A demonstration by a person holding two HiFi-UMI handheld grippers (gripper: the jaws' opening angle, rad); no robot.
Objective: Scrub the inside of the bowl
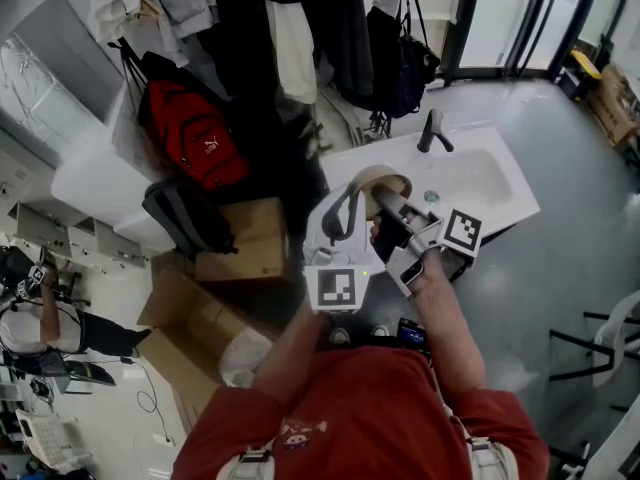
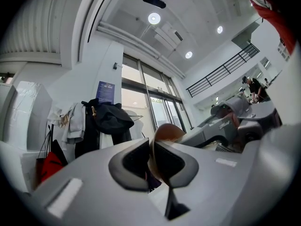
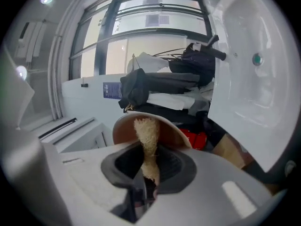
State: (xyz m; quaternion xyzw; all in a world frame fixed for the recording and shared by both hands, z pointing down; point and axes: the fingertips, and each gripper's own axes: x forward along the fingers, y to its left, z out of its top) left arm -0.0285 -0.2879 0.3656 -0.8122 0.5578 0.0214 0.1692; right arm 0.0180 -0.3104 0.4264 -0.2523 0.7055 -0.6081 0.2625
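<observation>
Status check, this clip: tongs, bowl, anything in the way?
Left tongs shut on bowl rim. Right tongs shut on scrub pad, pad inside bowl. Bowl held over sink edge. Nothing blocking.

the bowl (image 1: pixel 388 180) hangs over the near left corner of the sink (image 1: pixel 490 193), its rim between the left gripper's (image 2: pixel 151 160) jaws. from the right, the right gripper (image 3: pixel 149 164) holds a scrub pad (image 3: pixel 146 128) inside it (faucet (image 1: pixel 433 130) behind). boxes (image 1: pixel 240 240) lie left of the sink.
</observation>
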